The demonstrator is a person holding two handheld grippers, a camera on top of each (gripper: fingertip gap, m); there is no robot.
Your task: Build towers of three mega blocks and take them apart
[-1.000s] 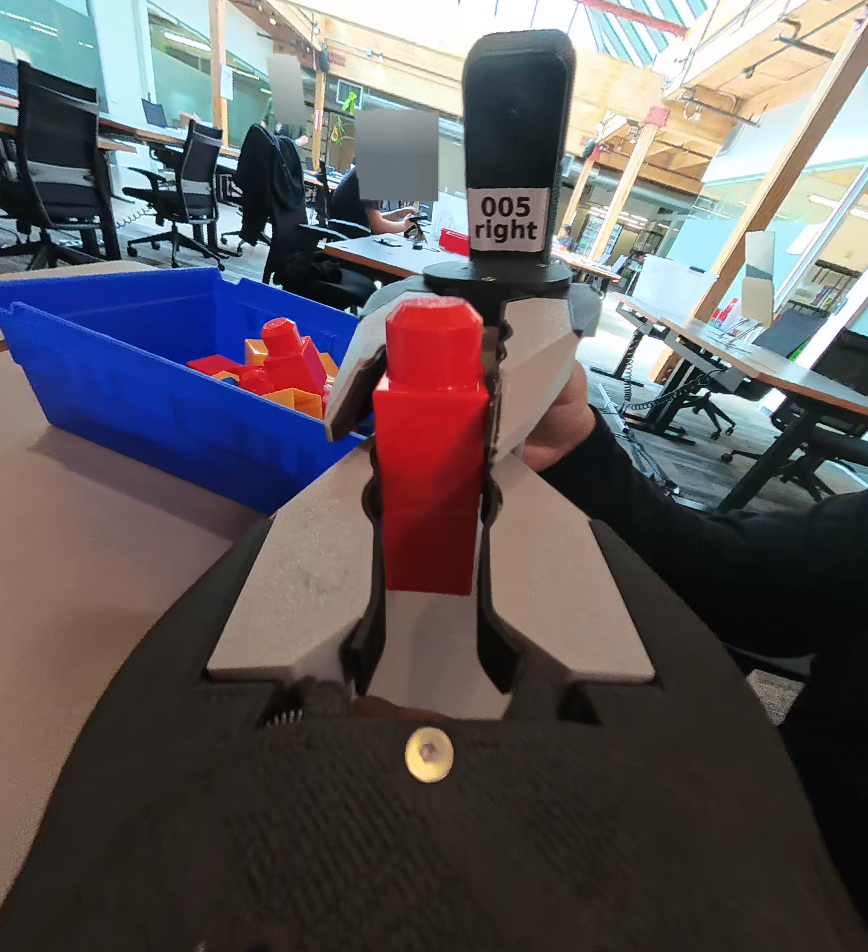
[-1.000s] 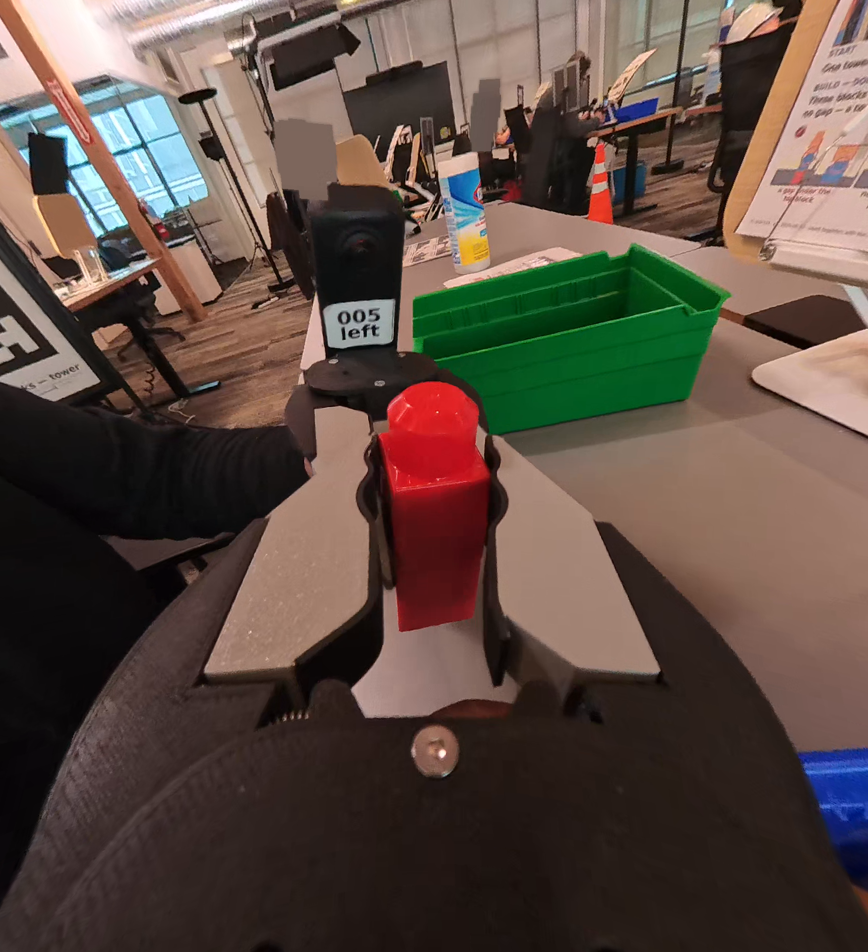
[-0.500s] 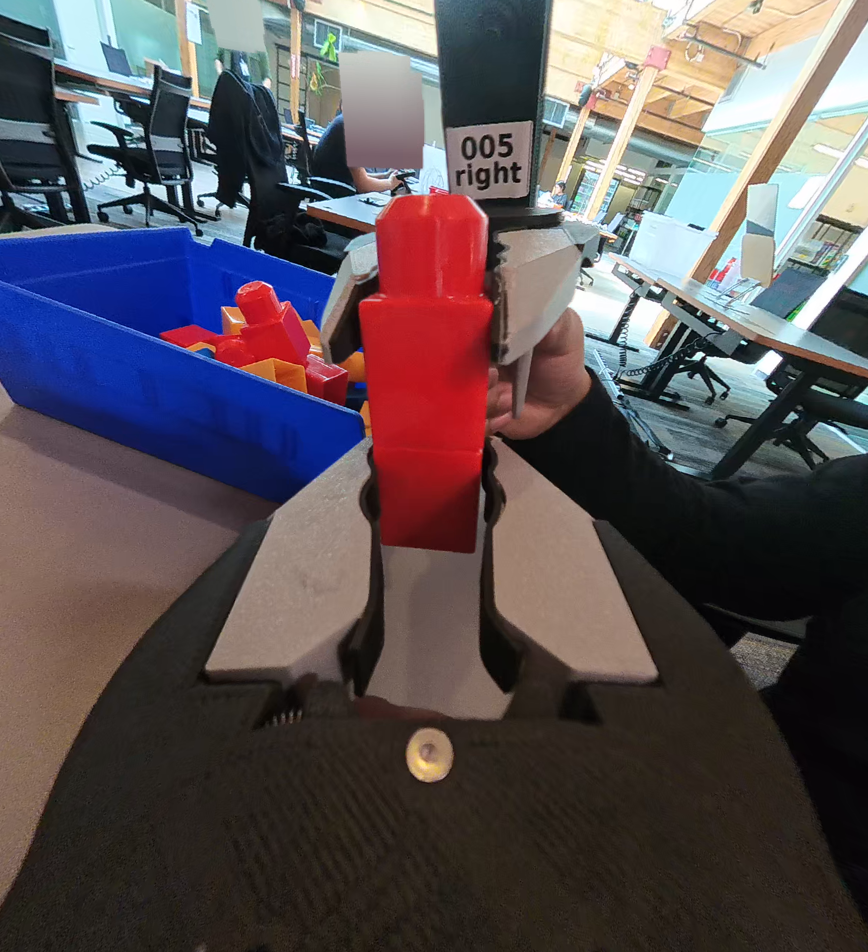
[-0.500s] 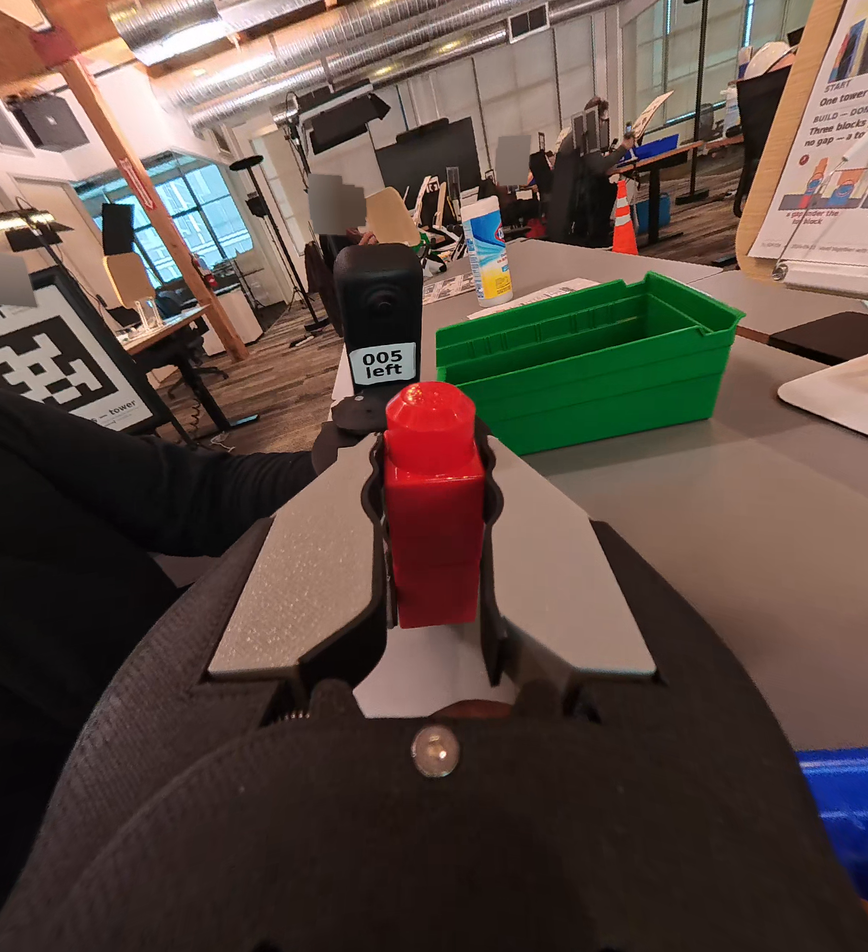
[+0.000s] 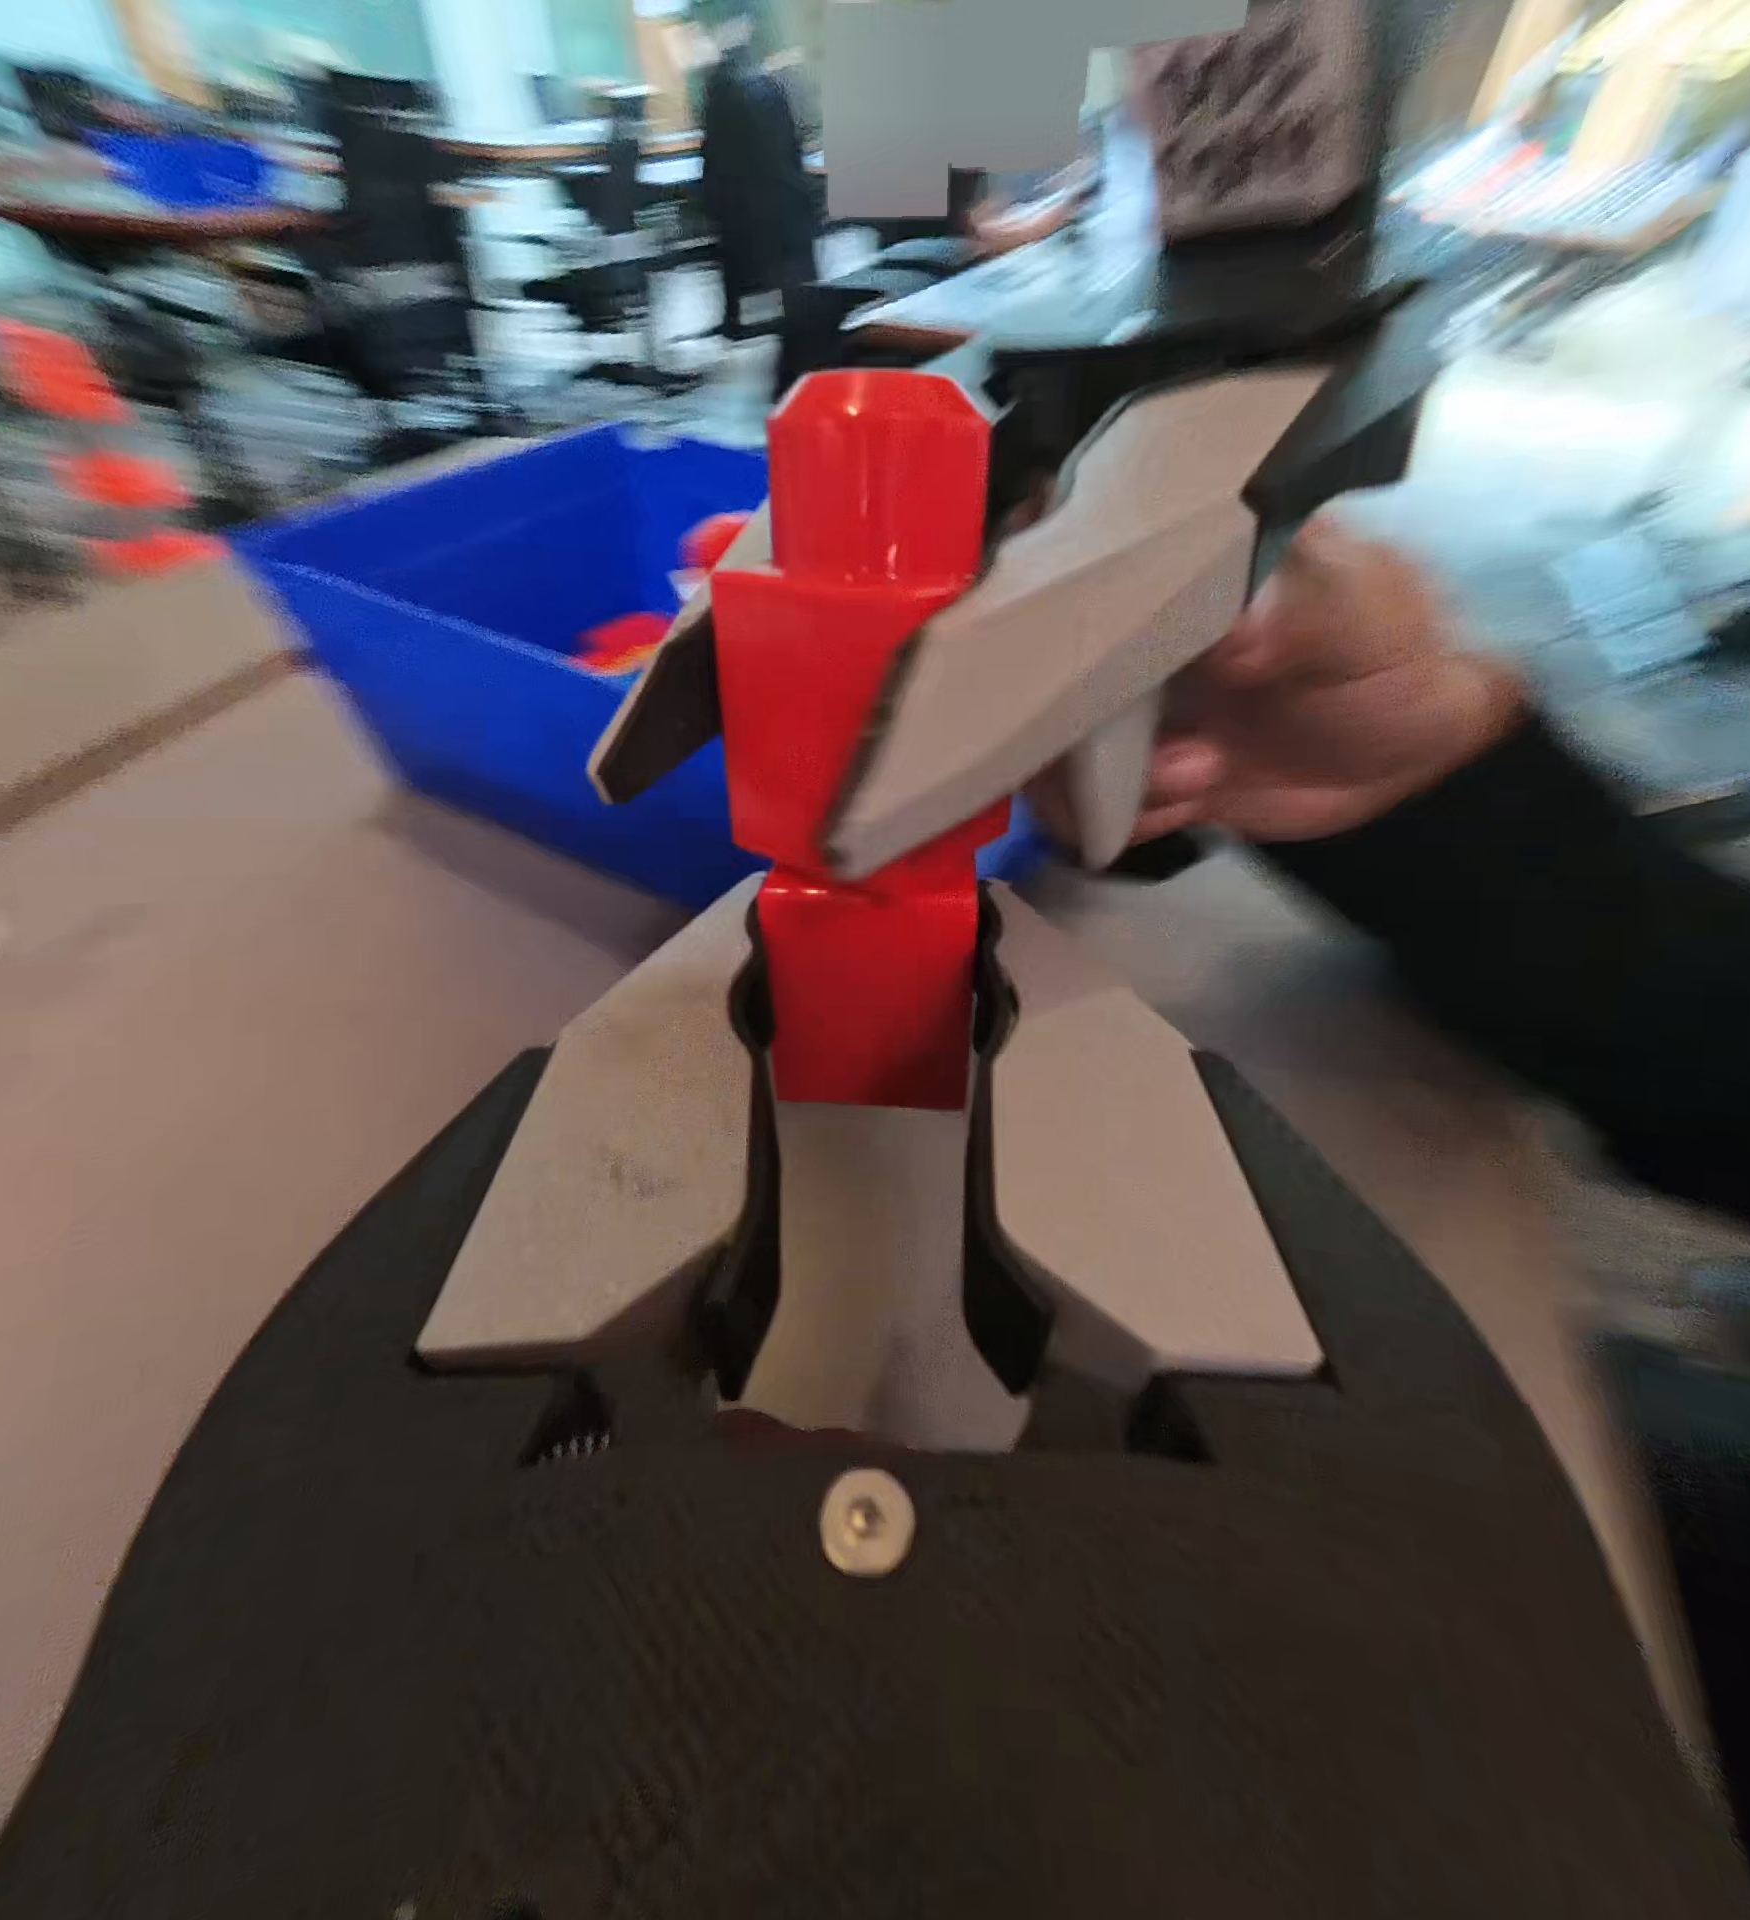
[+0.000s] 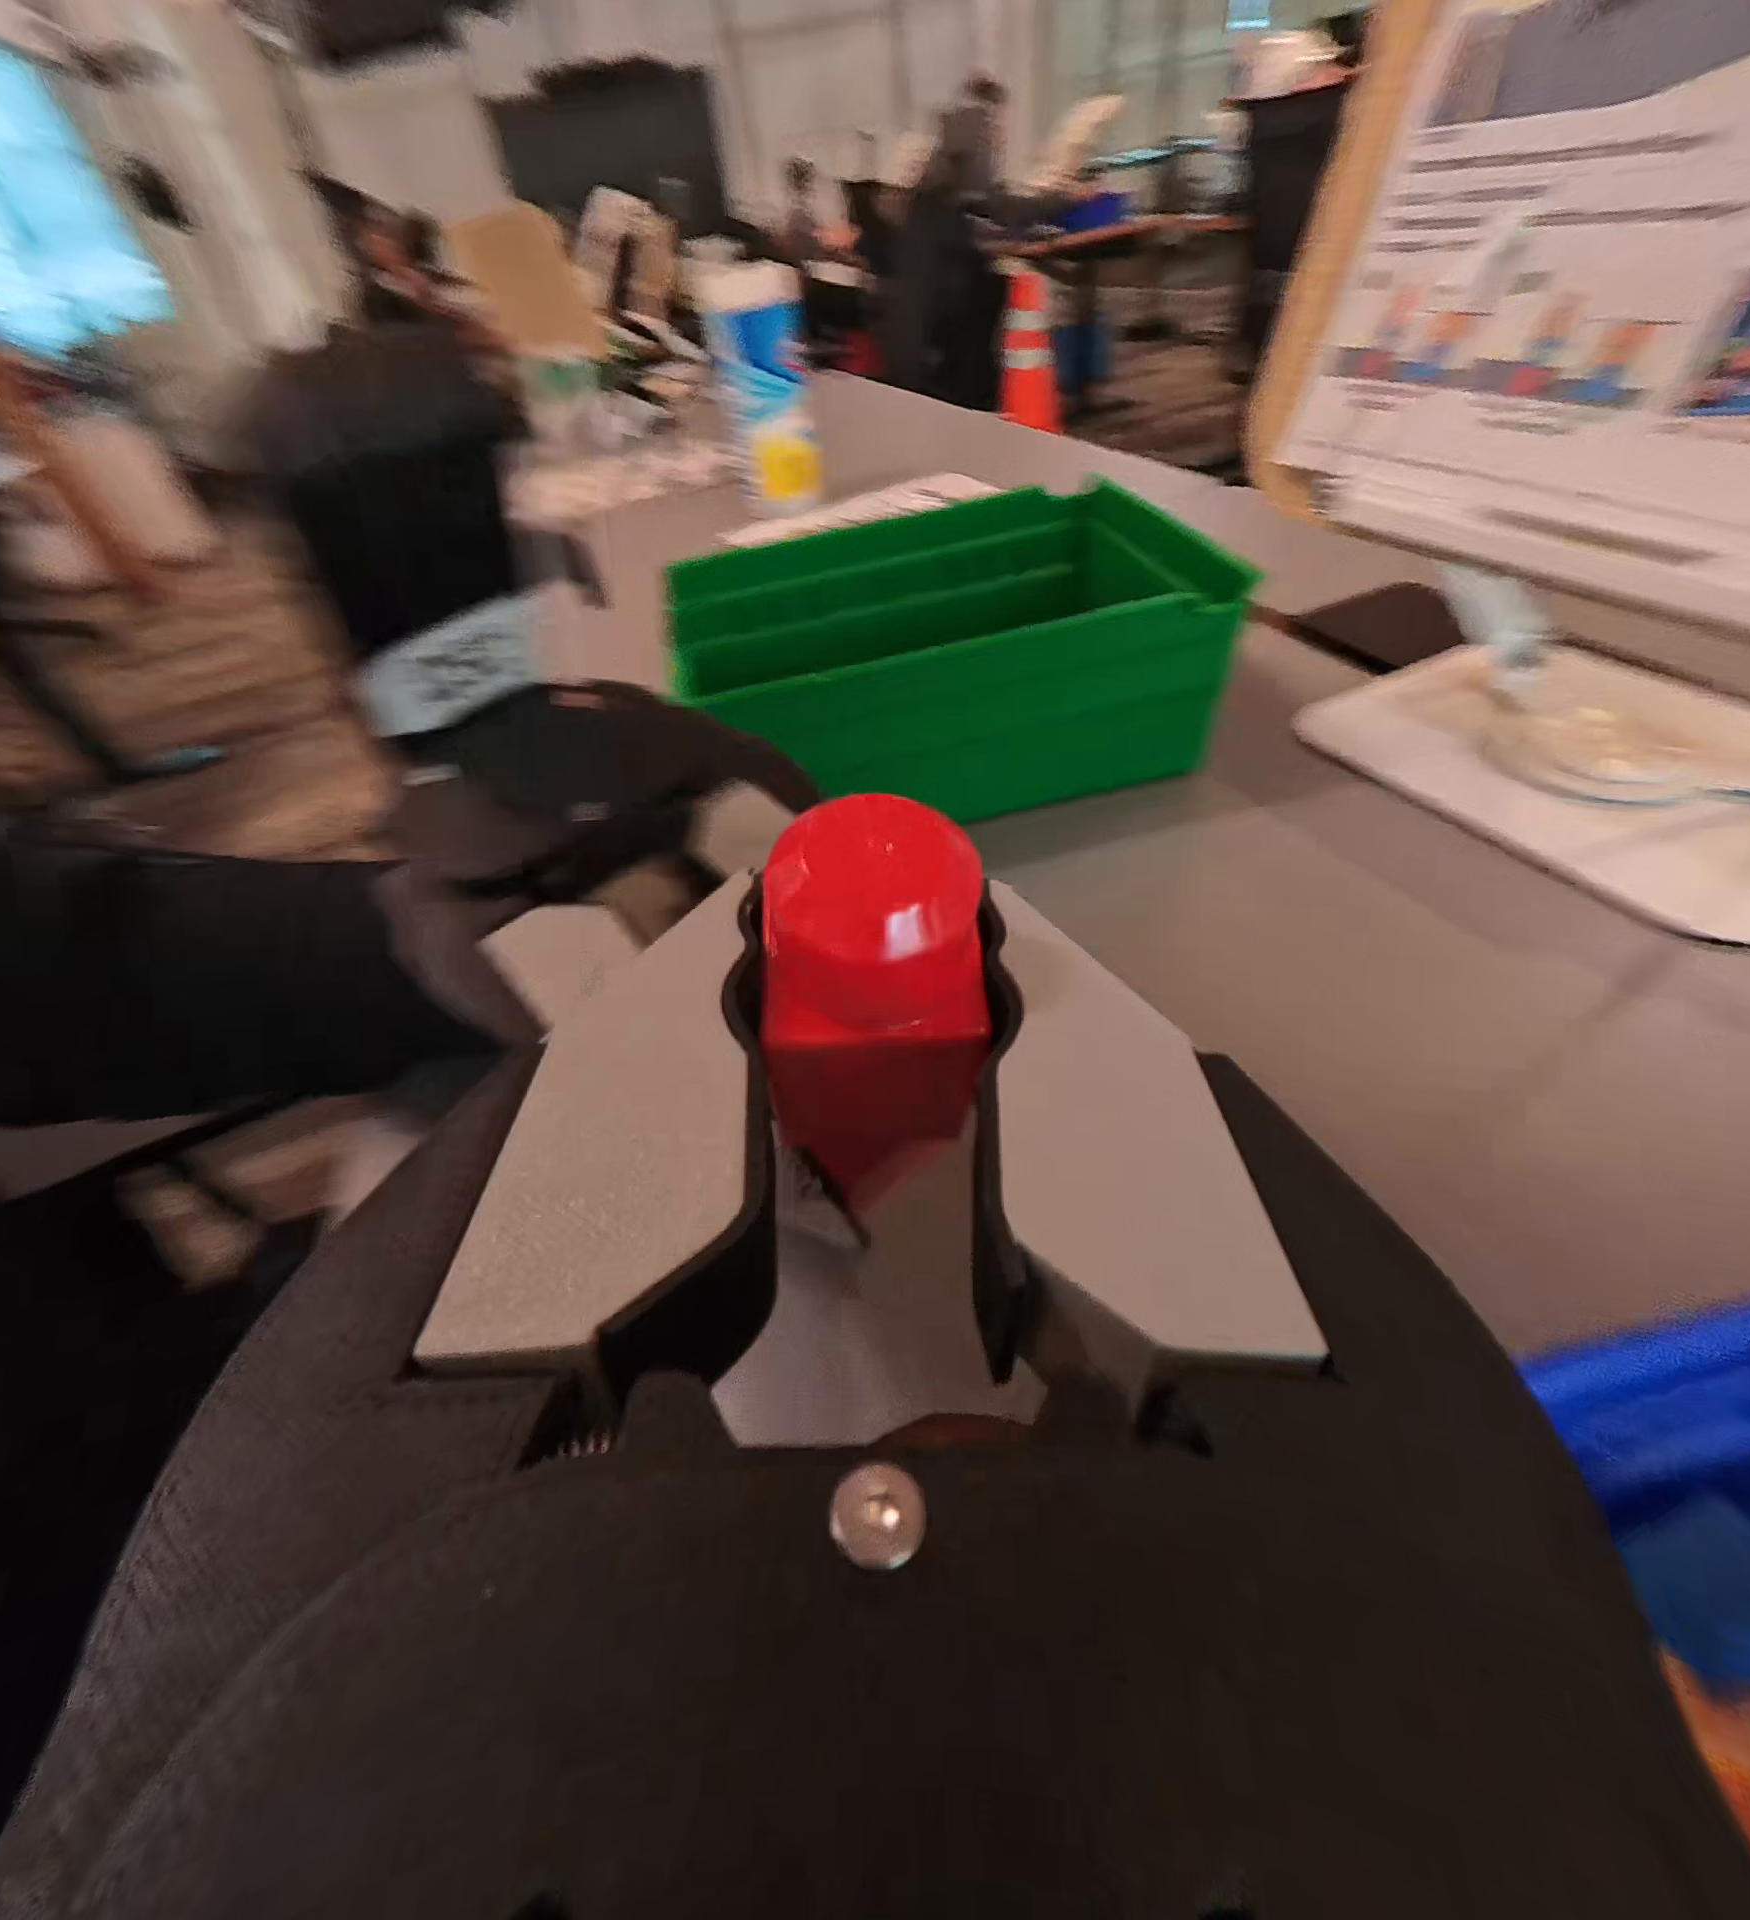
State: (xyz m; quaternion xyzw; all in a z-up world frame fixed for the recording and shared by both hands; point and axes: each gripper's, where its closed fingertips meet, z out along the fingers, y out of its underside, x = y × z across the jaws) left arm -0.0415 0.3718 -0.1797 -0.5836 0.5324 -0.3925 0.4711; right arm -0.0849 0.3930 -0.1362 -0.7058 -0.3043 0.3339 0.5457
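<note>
1. Since the earlier frame, the right tool (image 5: 829, 748) is tilting its upper red block (image 5: 829, 665) toward 2 o'clock, opening the seam.
2. The left tool (image 5: 866, 997) is clamping the lower red block (image 5: 866, 997); the right tool is clamping the upper one, above the counter (image 5: 175, 1039).
3. Both grips should be staying firm while peeling apart, near the blue bin (image 5: 497, 623) at 11 o'clock.

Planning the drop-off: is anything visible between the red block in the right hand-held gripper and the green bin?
Nothing visible does. The red block sits clamped in the right hand-held gripper; only bare grey table lies before the green bin.
</note>
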